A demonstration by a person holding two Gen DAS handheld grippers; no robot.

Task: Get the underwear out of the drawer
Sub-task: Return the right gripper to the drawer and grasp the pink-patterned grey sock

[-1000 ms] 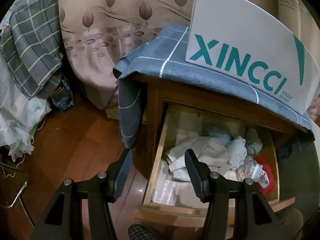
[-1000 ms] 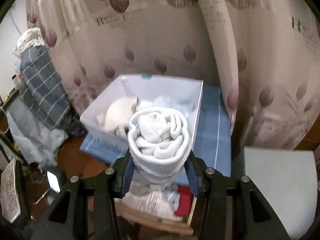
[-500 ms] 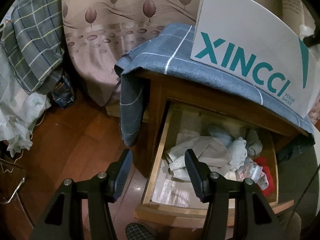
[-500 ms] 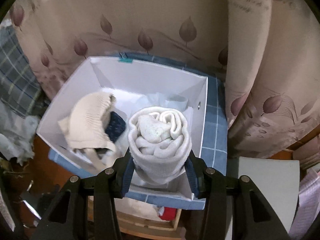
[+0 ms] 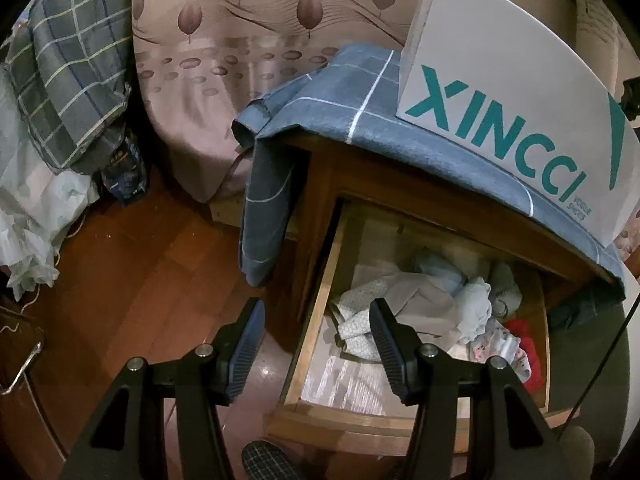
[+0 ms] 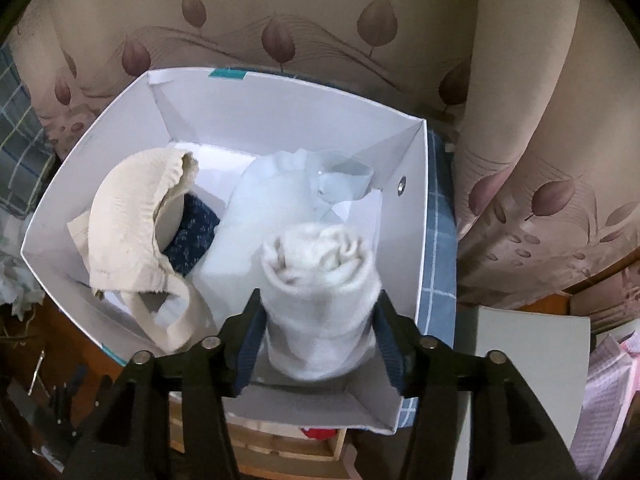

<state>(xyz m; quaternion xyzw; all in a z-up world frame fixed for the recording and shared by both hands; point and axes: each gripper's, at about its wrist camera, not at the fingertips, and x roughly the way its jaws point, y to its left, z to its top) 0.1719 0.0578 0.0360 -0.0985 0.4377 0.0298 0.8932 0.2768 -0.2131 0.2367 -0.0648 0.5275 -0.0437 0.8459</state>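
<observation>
In the left wrist view the wooden drawer point(image 5: 308, 320) stands pulled out, with crumpled grey, pale blue, patterned and red garments point(image 5: 432, 308) inside. My left gripper point(image 5: 318, 344) is open and empty above the drawer's left front corner. In the right wrist view my right gripper point(image 6: 318, 332) is over the white shoe box point(image 6: 420, 216), with a rolled white garment point(image 6: 320, 280) blurred between its jaws. The jaws look slightly spread, so the grip is unclear. A cream bra point(image 6: 132, 216), a dark blue piece point(image 6: 192, 236) and white cloth point(image 6: 272, 192) lie in the box.
The box point(image 5: 520, 92), marked XINCCI, sits on a blue checked cloth point(image 5: 332, 100) over the nightstand. Leaf-patterned curtains point(image 6: 280, 12) hang behind. A plaid cloth pile point(image 5: 68, 80) and wood floor point(image 5: 140, 264) lie to the left. A slipper point(image 5: 268, 460) shows below the drawer.
My right gripper has moved forward and down over the box with the rolled white garment, which now sits lower and blurred between the jaws. The left gripper has barely shifted.
</observation>
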